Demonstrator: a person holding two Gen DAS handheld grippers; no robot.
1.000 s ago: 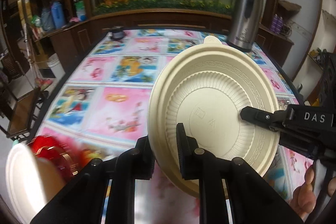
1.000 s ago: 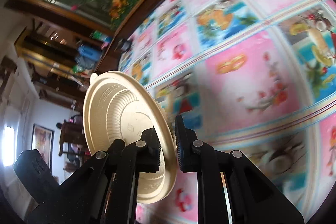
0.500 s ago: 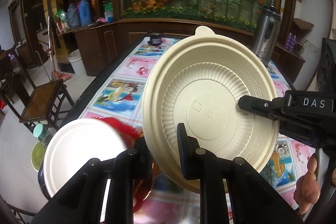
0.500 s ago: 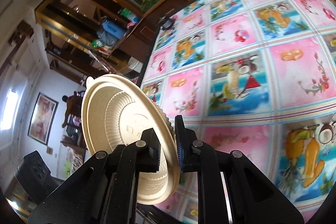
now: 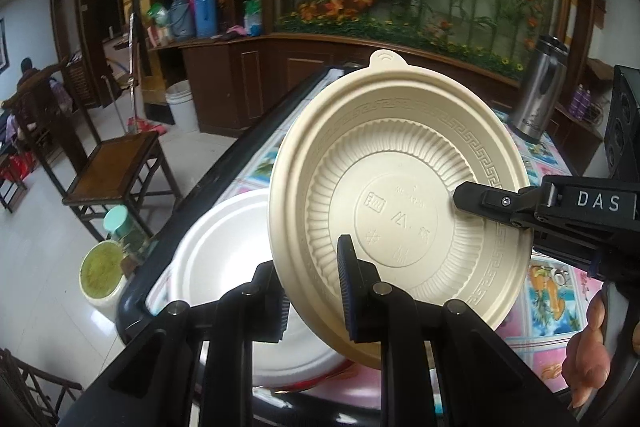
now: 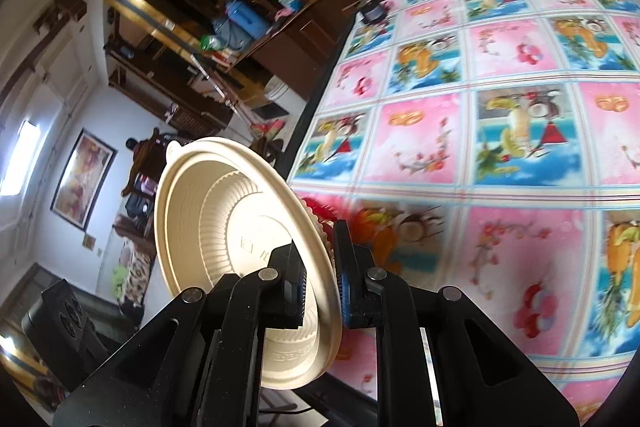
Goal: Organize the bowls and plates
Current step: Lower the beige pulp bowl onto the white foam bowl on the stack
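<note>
A cream plastic bowl (image 5: 400,203) with a ribbed wall and patterned rim is held tilted on edge above the table's near left corner. My left gripper (image 5: 312,291) is shut on its lower rim. My right gripper (image 6: 320,279) is shut on its right rim; its finger (image 5: 492,205) reaches in from the right. The bowl also shows in the right wrist view (image 6: 224,227). A white plate (image 5: 224,259) lies on the table behind and below the bowl, with something red (image 6: 316,207) partly hidden under it.
The table (image 6: 500,147) has a pink and blue picture cloth. A steel thermos (image 5: 538,91) stands at its far right. A wooden chair (image 5: 116,167) and a green-lidded jar (image 5: 116,223) are off the left edge. A cabinet with flowers stands behind.
Both grippers have carried the cream bowl leftward to the table's near left corner. The white plate has come further into view behind the bowl.
</note>
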